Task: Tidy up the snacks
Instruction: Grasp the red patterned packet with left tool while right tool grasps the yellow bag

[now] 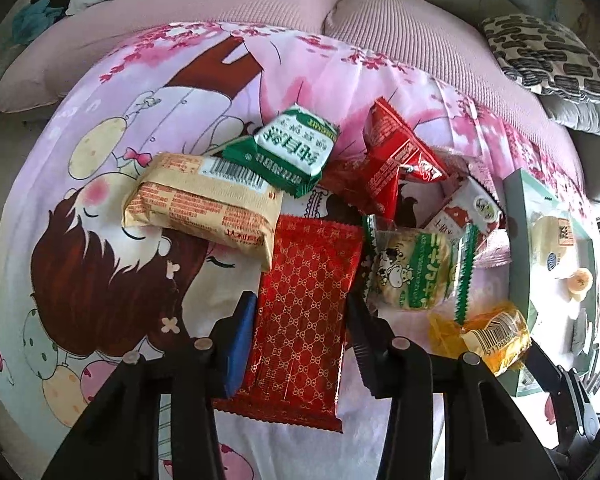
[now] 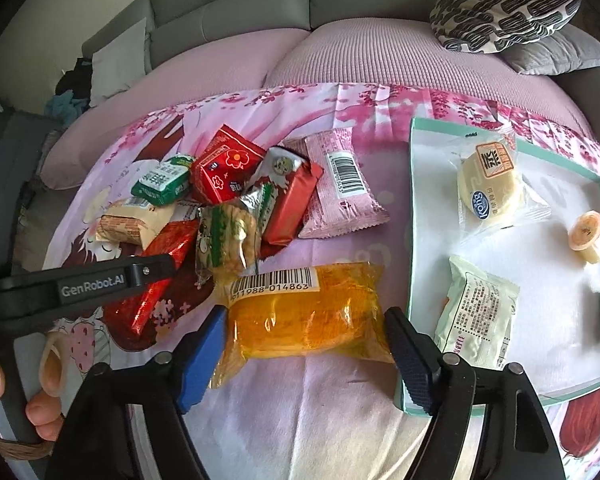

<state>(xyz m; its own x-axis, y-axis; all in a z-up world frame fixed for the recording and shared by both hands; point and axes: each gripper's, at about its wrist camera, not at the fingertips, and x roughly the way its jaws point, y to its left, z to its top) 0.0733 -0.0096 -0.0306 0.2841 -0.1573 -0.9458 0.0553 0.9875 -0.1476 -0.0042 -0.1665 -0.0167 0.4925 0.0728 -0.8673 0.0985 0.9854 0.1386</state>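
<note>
**Two grippers over the snack pile on a cartoon-print cloth**

Here's the left gripper (image 1: 300, 312), jaws drawn in close on either side of the red gold-patterned packet (image 1: 300, 320); the blue pad sits right at its left edge and the black finger at its right, so it looks gripped across its width. Beyond it the pile spreads out: a tan packet (image 1: 204, 204) with a barcode, a green-and-white packet (image 1: 290, 152) leaning on it, a red packet (image 1: 388, 160) behind, and a clear rice-cracker packet (image 1: 412, 276) to the right.

Over to the right gripper (image 2: 304, 328), jaws wide, straddling the orange see-through packet (image 2: 304, 316). The pads stand at its two ends, but a firm press cannot be made out. Just beside it lies the tray (image 2: 414, 216) with a mint-green rim and white floor, holding a round cake in clear wrap (image 2: 492, 188), a pale green sachet (image 2: 480, 312) and a small jelly cup (image 2: 588, 236).

All of it rests on the pink cloth (image 2: 340, 400), printed with blossoms and a cartoon girl, spread over a pink cushion (image 2: 360, 48). Behind runs a grey sofa (image 2: 260, 0), with a black-and-white patterned pillow (image 2: 504, 12) at the right. Fingers (image 2: 44, 416) show at the lower left edge.
</note>
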